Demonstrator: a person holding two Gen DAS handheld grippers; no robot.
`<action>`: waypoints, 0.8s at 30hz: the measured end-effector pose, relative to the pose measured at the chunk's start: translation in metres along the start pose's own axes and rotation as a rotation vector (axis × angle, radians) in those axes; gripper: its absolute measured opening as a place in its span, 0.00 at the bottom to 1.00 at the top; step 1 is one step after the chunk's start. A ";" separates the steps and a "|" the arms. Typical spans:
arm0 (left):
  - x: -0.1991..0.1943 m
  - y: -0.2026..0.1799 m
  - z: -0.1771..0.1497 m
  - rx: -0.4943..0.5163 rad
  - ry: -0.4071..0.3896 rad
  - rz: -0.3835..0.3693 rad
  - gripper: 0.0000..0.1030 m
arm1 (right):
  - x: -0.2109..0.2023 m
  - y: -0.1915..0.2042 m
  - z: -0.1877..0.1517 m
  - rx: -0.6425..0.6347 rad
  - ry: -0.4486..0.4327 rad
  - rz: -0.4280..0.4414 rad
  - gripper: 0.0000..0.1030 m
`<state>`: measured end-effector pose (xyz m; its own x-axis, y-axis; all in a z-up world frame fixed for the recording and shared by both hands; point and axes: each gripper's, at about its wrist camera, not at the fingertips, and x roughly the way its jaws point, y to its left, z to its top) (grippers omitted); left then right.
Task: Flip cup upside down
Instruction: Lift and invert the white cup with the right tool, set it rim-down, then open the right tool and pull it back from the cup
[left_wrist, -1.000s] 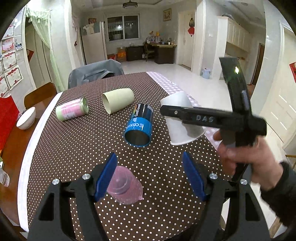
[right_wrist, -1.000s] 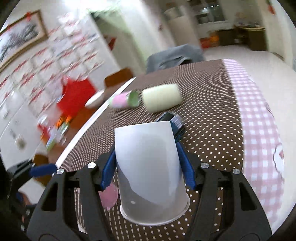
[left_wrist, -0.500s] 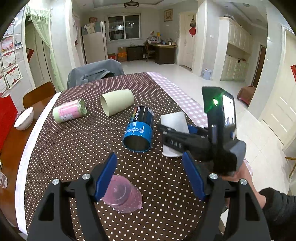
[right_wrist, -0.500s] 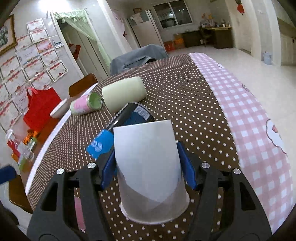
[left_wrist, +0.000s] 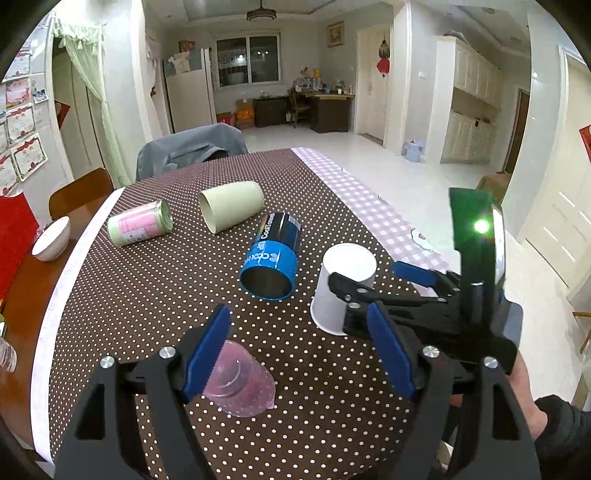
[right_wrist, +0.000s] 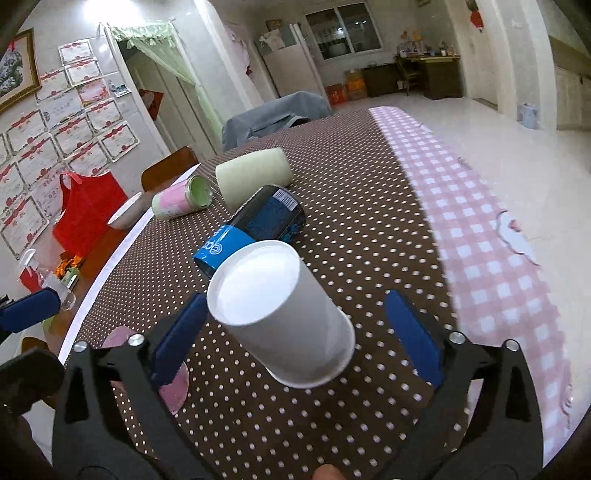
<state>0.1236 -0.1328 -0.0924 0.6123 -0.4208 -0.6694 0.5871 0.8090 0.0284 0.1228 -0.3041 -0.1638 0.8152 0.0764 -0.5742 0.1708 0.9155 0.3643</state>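
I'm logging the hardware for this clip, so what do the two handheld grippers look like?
Both are black angular frames with silver screws and bright blue finger pads: the left gripper and the right gripper. In the left view the right one carries a tall black block with a green light, held by a dark-sleeved hand.

The only words that can be read are on the blue and black can (left_wrist: 272, 255), which lies on its side near the middle of the left wrist picture. On its black part, white letters run along the side and seem to say "CoolTower", though they are small and bent. On its blue band there are bigger white letters, turned upside down, too twisted to read.

In the right wrist picture, the same can (right_wrist: 255, 230) shows a white barcode near its far end and a few round white letters on the blue band.

The pink label on the pink and green can (left_wrist: 140, 223) has print too small to read.
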 end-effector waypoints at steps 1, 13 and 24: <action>-0.004 -0.001 -0.001 -0.003 -0.007 0.001 0.74 | -0.004 0.000 0.000 0.004 -0.006 -0.007 0.94; -0.057 -0.019 -0.009 -0.008 -0.126 0.044 0.79 | -0.074 0.000 0.001 0.052 -0.047 -0.098 0.94; -0.132 -0.013 -0.012 -0.059 -0.281 0.226 0.82 | -0.142 0.051 0.011 -0.023 -0.140 -0.068 0.94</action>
<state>0.0286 -0.0831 -0.0135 0.8498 -0.3182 -0.4202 0.3935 0.9134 0.1042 0.0217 -0.2727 -0.0554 0.8717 -0.0410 -0.4883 0.2171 0.9257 0.3099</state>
